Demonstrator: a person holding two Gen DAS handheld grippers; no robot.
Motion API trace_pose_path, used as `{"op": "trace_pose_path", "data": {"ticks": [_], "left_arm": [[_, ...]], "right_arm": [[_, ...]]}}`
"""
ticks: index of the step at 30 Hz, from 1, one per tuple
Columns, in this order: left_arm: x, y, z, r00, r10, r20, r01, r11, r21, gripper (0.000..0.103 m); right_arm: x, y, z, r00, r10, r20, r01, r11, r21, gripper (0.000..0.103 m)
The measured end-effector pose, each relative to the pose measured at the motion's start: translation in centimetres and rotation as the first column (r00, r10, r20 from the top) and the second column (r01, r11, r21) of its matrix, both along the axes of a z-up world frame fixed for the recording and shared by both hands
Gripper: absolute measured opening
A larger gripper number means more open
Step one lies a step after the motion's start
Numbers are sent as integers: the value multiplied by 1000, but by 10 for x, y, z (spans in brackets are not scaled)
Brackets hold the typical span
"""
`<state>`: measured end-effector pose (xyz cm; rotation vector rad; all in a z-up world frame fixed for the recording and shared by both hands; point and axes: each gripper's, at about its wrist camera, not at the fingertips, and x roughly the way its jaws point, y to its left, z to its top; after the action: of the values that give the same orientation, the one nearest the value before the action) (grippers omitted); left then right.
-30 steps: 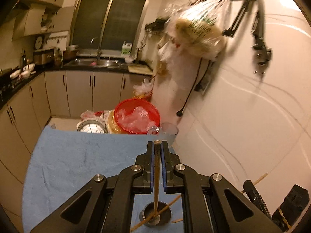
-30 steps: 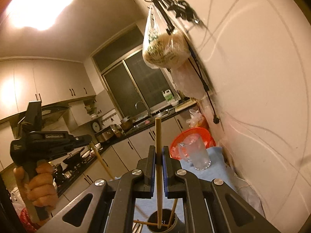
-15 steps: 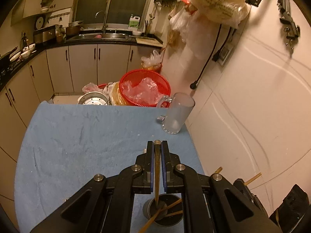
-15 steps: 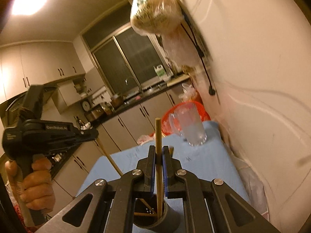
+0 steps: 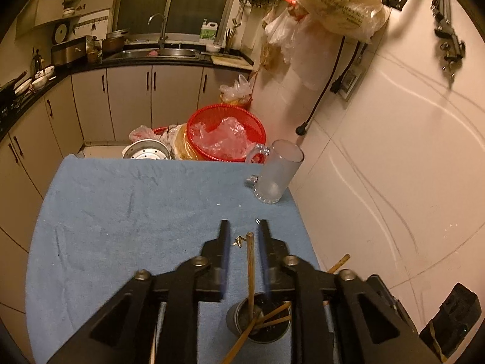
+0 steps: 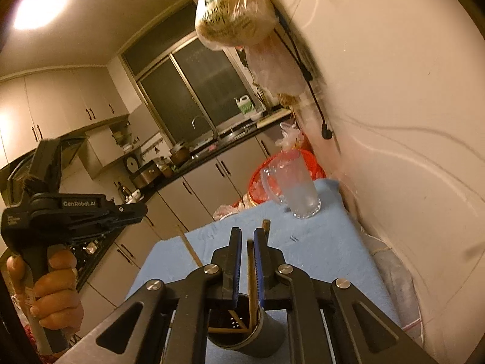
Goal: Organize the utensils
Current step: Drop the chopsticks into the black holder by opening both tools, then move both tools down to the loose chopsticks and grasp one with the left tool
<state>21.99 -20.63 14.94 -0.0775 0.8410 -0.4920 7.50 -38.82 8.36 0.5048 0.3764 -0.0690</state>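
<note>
Chopsticks in a cup

Thin brown chopsticks (image 5: 250, 268) stand and lean inside a dark round cup (image 5: 259, 321) on the blue cloth, low in the frame.

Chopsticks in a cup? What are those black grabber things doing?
A person holds a black gripper in each hand and is dropping wooden chopsticks into a dark metal cup on the blue cloth. The left gripper is open, with a chopstick standing loose between its fingers, its lower end in the cup. The right gripper is open too, with another chopstick between its blue pads. A frosted glass mug stands nearby.
</note>
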Motion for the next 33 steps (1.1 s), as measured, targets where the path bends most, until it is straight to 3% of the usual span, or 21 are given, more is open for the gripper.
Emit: {"op": "trace_pose_path", "data": {"ticks": [8, 14, 20, 25, 33], "left_arm": [[-38, 47, 25, 996, 39, 80, -36, 999, -34, 25], [-67, 98, 18, 989, 92, 115, -90, 996, -25, 31], [-78, 151, -24, 986, 158, 55, -159, 987, 20, 33], [-67, 190, -85, 971, 228, -74, -222, 972, 76, 33], [-45, 193, -166, 942, 236, -239, -197, 965, 174, 33]], "right_arm": [[-43, 10, 18, 998, 20, 63, -21, 1000, 21, 13], [-60, 33, 2, 996, 86, 27, -86, 996, 33, 15], [-57, 67, -34, 985, 161, -63, -158, 987, 40, 15], [-48, 104, -65, 960, 238, -146, -235, 971, 35, 15], [-33, 144, -100, 922, 298, -247, -302, 953, 21, 15]]}}
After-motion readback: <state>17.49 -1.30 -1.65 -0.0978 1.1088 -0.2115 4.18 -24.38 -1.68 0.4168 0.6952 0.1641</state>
